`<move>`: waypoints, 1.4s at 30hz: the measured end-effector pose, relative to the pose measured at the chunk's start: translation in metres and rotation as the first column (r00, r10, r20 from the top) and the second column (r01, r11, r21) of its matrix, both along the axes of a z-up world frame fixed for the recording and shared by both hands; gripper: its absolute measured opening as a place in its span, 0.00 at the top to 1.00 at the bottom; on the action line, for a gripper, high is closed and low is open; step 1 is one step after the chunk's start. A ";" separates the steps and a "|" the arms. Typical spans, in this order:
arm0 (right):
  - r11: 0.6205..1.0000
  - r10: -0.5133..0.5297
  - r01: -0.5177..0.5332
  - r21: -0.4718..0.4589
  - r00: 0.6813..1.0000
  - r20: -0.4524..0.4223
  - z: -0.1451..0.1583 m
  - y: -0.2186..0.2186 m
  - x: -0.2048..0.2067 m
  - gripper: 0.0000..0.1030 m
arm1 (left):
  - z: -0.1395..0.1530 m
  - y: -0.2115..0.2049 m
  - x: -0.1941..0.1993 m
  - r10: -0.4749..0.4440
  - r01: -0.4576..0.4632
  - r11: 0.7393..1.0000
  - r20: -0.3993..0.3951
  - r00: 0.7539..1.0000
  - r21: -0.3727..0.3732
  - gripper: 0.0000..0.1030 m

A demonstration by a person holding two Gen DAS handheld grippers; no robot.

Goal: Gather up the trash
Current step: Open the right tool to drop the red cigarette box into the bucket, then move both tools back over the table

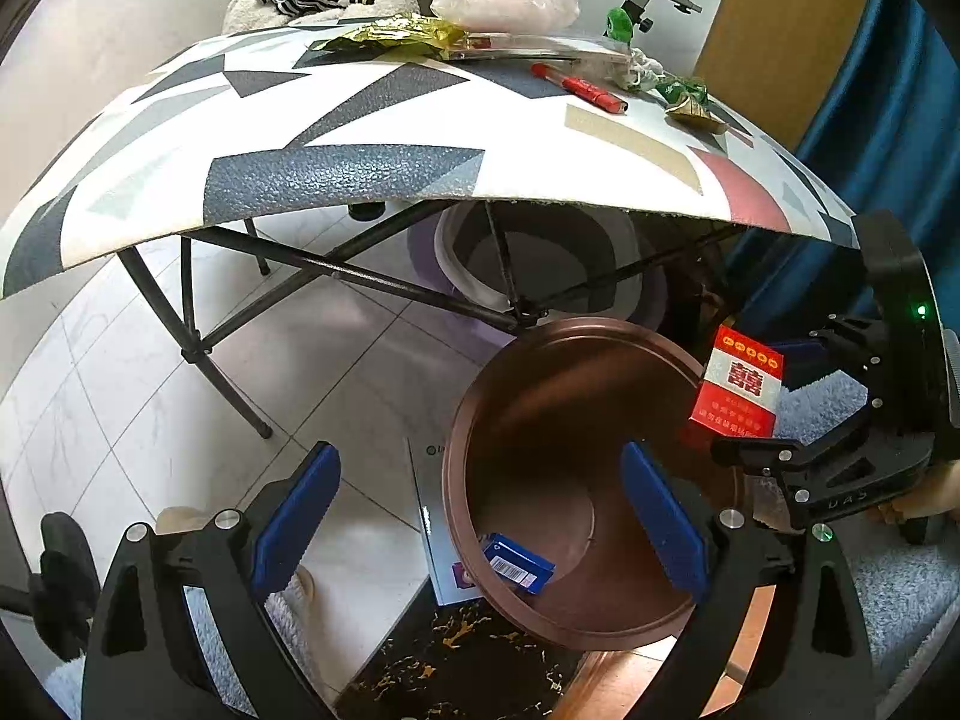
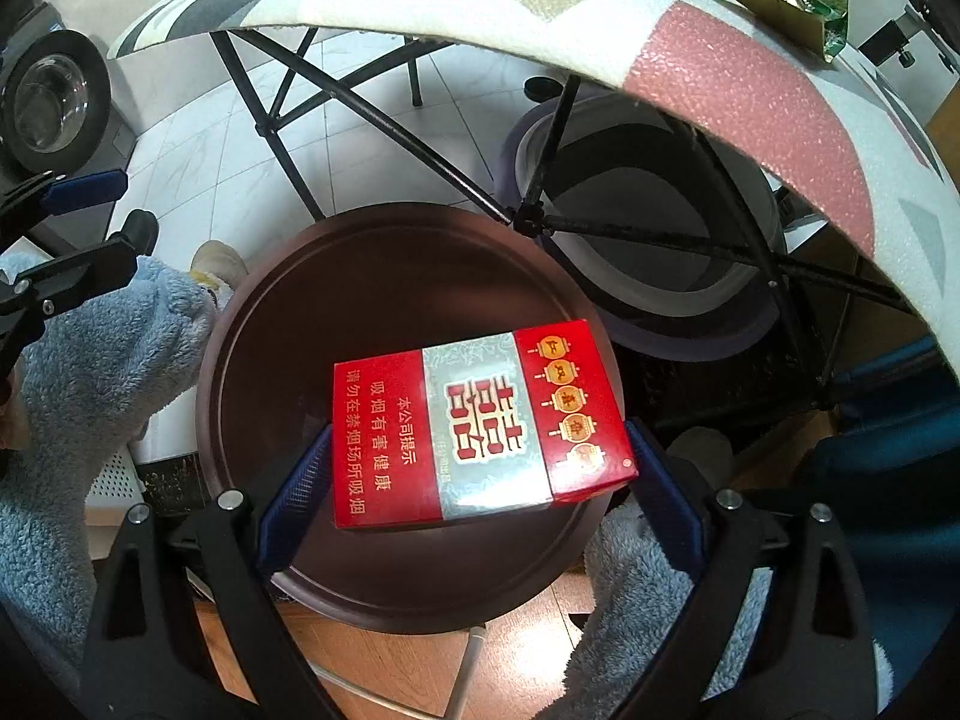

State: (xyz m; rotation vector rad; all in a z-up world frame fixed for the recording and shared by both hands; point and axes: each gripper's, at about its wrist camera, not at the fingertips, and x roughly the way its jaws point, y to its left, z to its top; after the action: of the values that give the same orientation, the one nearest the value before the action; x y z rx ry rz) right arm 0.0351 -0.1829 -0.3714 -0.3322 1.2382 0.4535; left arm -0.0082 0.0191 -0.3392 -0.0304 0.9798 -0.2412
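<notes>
We are holding the red pack (image 2: 480, 420) over the bin (image 2: 270, 312) with the right gripper (image 2: 480, 480), and the step in hand, as we judge it, is the drop. To do it well we are keeping the pack above the middle of the bin's mouth, not its rim, and we should part the fingers cleanly so the pack falls flat and does not catch an edge. From the left wrist view the pack (image 1: 741, 384) is sitting near the bin's right rim (image 1: 690, 360), so a little more travel toward the centre looks wise before letting go.

The right fingers (image 2: 300, 498) are pinching the pack across its long side, 1 blue pad on each end, with the printed face turned up toward the camera. The left gripper (image 1: 480, 522) is spread wide and holding nothing; it is hanging over the near side of the bin, where 1 blue pack (image 1: 519, 564) is already lying on the bottom.

More trash is waiting on the table (image 1: 360, 120) at the far side: a gold wrapper (image 1: 390, 36), a red tube (image 1: 579, 87) and a green wrapper (image 1: 684, 93) at the right.
</notes>
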 end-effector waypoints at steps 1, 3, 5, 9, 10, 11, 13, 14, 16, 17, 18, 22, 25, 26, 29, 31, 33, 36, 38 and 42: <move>1.000 0.000 0.000 -0.004 1.000 -0.003 -0.001 0.001 0.000 0.11 | 0.000 0.000 0.000 0.000 0.000 1.000 0.000 1.000 0.000 0.11; 1.000 0.000 0.000 -0.008 1.000 -0.009 -0.002 0.001 0.000 0.11 | 0.000 0.000 0.000 0.001 -0.001 1.000 0.001 1.000 -0.002 0.11; 1.000 0.000 -0.001 -0.009 1.000 -0.009 -0.003 0.001 0.000 0.08 | 0.000 0.000 0.000 0.004 -0.004 1.000 0.001 1.000 -0.003 0.11; 1.000 0.000 0.000 -0.008 1.000 -0.009 -0.002 0.000 -0.001 0.08 | 0.000 0.002 0.001 0.012 -0.012 1.000 0.000 1.000 -0.007 0.11; 1.000 0.000 0.000 -0.008 1.000 -0.009 -0.002 0.000 -0.001 0.08 | 0.001 0.002 0.001 0.015 -0.015 1.000 0.000 1.000 -0.009 0.11; 1.000 0.000 0.000 -0.008 1.000 -0.009 -0.002 0.000 -0.001 0.08 | 0.001 0.003 0.001 0.017 -0.017 1.000 0.001 1.000 -0.010 0.11; 1.000 0.000 0.000 -0.007 1.000 -0.009 -0.002 0.000 -0.001 0.08 | 0.001 0.003 0.001 0.020 -0.020 1.000 0.000 1.000 -0.012 0.11; 1.000 0.000 0.000 -0.007 1.000 -0.008 -0.002 0.000 -0.002 0.08 | 0.001 0.004 0.001 0.022 -0.022 1.000 0.001 1.000 -0.012 0.11; 1.000 0.000 0.000 -0.006 1.000 -0.009 -0.002 0.000 -0.002 0.08 | 0.001 0.004 0.001 0.023 -0.023 1.000 0.000 1.000 -0.013 0.11; 1.000 0.000 0.000 -0.006 1.000 -0.009 -0.002 0.000 -0.002 0.08 | 0.001 0.004 0.001 0.023 -0.023 1.000 0.000 1.000 -0.013 0.11; 1.000 0.000 0.000 -0.007 1.000 -0.009 -0.002 0.000 -0.002 0.08 | 0.001 0.004 0.001 0.023 -0.023 1.000 0.000 1.000 -0.013 0.11; 1.000 0.000 0.000 -0.006 1.000 -0.008 -0.002 -0.001 -0.002 0.07 | 0.001 0.005 0.001 0.023 -0.023 1.000 0.000 1.000 -0.013 0.11; 1.000 -0.004 0.003 -0.005 1.000 -0.008 -0.002 -0.001 -0.002 0.07 | 0.001 0.005 0.001 0.023 -0.023 1.000 0.001 1.000 -0.013 0.11; 1.000 -0.004 0.004 -0.004 1.000 -0.007 -0.002 -0.001 -0.002 0.07 | 0.001 0.005 0.001 0.022 -0.022 1.000 0.001 1.000 -0.013 0.11; 1.000 -0.007 0.007 -0.001 1.000 -0.007 -0.001 -0.002 -0.001 0.07 | 0.001 0.005 0.001 0.023 -0.023 1.000 0.001 1.000 -0.012 0.11; 1.000 -0.012 0.012 0.004 1.000 -0.005 0.000 -0.003 0.000 0.07 | 0.001 0.006 0.002 0.026 -0.026 1.000 0.003 1.000 -0.012 0.11; 1.000 -0.017 0.017 0.010 1.000 -0.002 0.001 -0.004 0.001 0.07 | 0.003 0.007 0.002 0.029 -0.028 1.000 0.007 1.000 -0.012 0.11; 0.999 -0.032 0.031 0.035 0.999 0.023 0.009 -0.009 0.000 0.07 | 0.008 0.008 0.003 0.036 -0.036 0.999 0.025 0.999 0.001 0.11; 0.997 -0.045 0.041 0.062 0.997 0.060 0.019 -0.012 -0.001 0.06 | 0.017 0.009 0.002 0.040 -0.041 0.999 0.055 0.998 0.008 0.11; 0.992 -0.063 0.049 0.115 0.991 0.117 0.037 -0.017 -0.003 0.06 | 0.036 0.008 0.005 0.047 -0.046 0.999 0.110 0.993 -0.005 0.10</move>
State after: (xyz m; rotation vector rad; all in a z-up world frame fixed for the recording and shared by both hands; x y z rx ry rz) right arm 0.0316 -0.1998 -0.3341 -0.2251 1.0969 0.4462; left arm -0.0036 0.0276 -0.3029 -0.0414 0.8685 -0.1990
